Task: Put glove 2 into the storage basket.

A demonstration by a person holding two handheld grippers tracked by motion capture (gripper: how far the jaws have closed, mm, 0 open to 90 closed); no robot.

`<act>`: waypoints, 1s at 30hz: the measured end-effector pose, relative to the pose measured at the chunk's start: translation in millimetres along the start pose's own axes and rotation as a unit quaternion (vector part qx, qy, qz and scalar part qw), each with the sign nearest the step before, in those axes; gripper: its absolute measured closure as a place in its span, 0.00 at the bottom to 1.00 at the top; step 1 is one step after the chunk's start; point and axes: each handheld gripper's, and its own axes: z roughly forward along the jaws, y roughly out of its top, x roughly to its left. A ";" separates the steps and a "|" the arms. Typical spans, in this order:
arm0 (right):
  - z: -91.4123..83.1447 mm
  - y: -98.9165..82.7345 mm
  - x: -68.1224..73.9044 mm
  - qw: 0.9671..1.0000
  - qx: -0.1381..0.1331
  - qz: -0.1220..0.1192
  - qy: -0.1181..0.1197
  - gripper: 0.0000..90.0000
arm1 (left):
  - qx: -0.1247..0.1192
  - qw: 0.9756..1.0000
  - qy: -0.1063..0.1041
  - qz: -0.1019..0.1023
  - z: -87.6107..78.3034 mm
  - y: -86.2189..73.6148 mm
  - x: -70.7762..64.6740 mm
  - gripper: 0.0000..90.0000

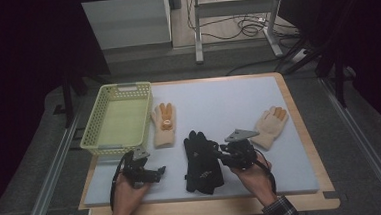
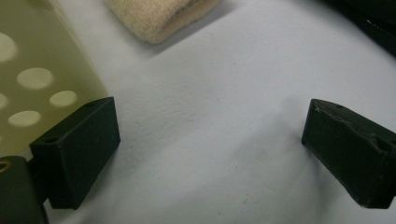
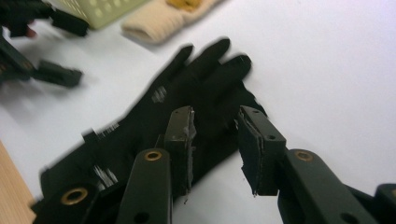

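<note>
The black gloves point(image 1: 201, 161) lie stacked at the tabletop's point(image 1: 238, 104) centre front, at about 9 o'clock from the right gripper point(image 1: 223, 153). Its jaws stand partly apart over the glove's edge, nothing pinched between them. To do this well, the person should set one jaw under the top layer and close on fabric near the cuff. The left gripper point(image 1: 161, 172) waits with jaws wide apart, at 5 o'clock from the basket point(image 1: 93, 131)
</note>
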 end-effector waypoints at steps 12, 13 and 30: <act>0.5 -23.9 18.0 0.998 0.026 -0.011 0.047 0.72 | 0.000 1.000 0.000 0.000 0.1 0.0 -0.1 0.05; 0.5 -23.9 18.0 0.998 0.026 -0.011 0.047 0.72 | 0.000 1.000 0.000 0.000 0.1 0.0 -0.1 0.05; 78.1 36.3 -21.1 0.998 0.021 0.036 0.042 0.66 | 0.001 1.000 0.000 0.001 -0.2 0.0 0.2 0.05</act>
